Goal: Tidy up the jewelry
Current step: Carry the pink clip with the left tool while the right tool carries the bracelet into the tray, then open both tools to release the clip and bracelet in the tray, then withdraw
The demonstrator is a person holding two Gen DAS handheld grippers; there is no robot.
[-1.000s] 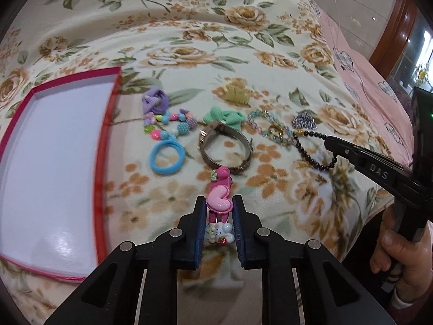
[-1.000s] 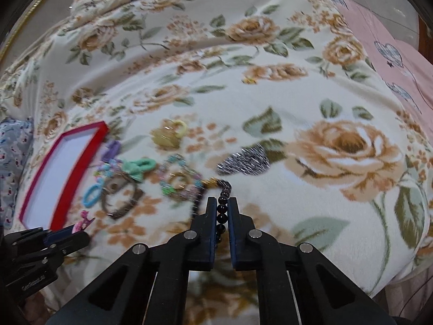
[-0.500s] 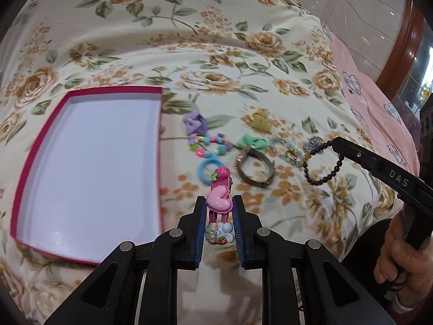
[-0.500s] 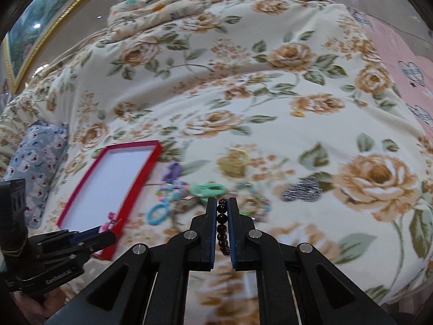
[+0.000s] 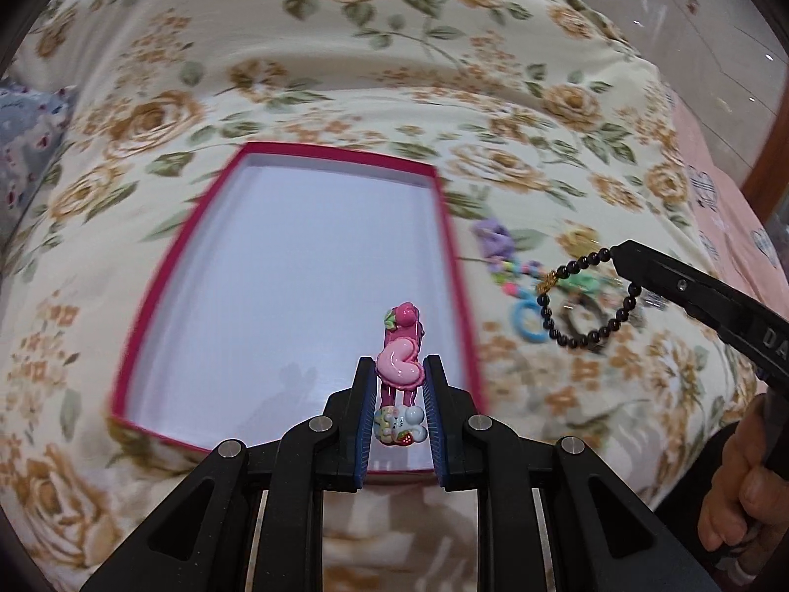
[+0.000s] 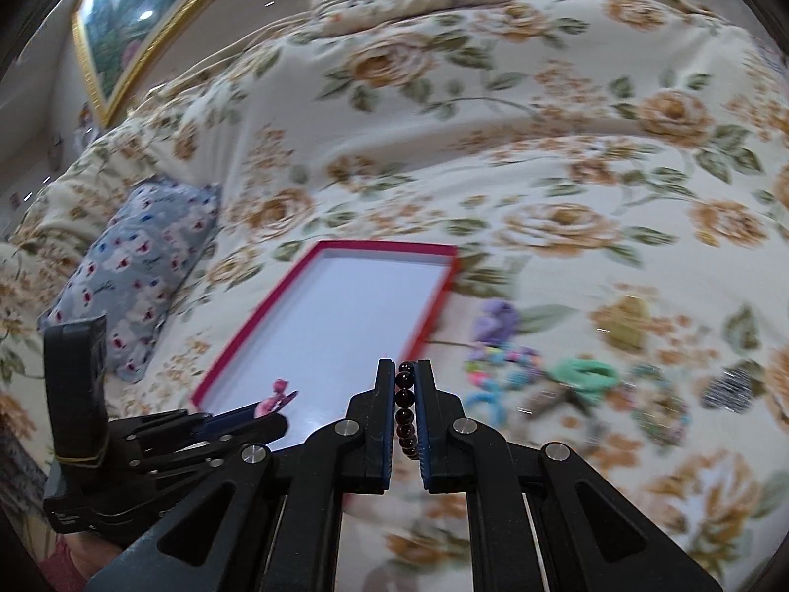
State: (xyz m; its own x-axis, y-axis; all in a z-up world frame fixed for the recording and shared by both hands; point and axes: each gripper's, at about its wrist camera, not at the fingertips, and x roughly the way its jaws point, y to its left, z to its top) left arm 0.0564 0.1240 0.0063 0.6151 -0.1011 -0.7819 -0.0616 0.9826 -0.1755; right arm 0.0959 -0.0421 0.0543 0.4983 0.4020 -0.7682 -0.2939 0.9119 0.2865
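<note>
Both hands have swung toward the red box point(image 5: 446, 227): left hand-held gripper point(image 5: 399, 385) pinches the pink hair clip point(image 5: 400, 362) bottom-centre, right hand-held gripper point(image 6: 405, 394) pinches the black bead bracelet point(image 6: 405, 414).

A glossy, moulded plastic finish is shown by the pink heart hair clip point(image 5: 398, 370), with light glinting off its heart. The black bead bracelet point(image 5: 582, 303) is made of smooth, polished round beads, joined by a small gold-coloured metallic piece. The red box point(image 5: 446, 227) looks like matt card, its white inside smooth with a faint sheen. The floral bedspread point(image 5: 345, 74) is soft, matt woven cloth, and the blue pillow point(image 6: 133, 266) at the far left is printed cloth. A gilded, shiny finish is seen on the picture frame point(image 6: 162, 49).
</note>
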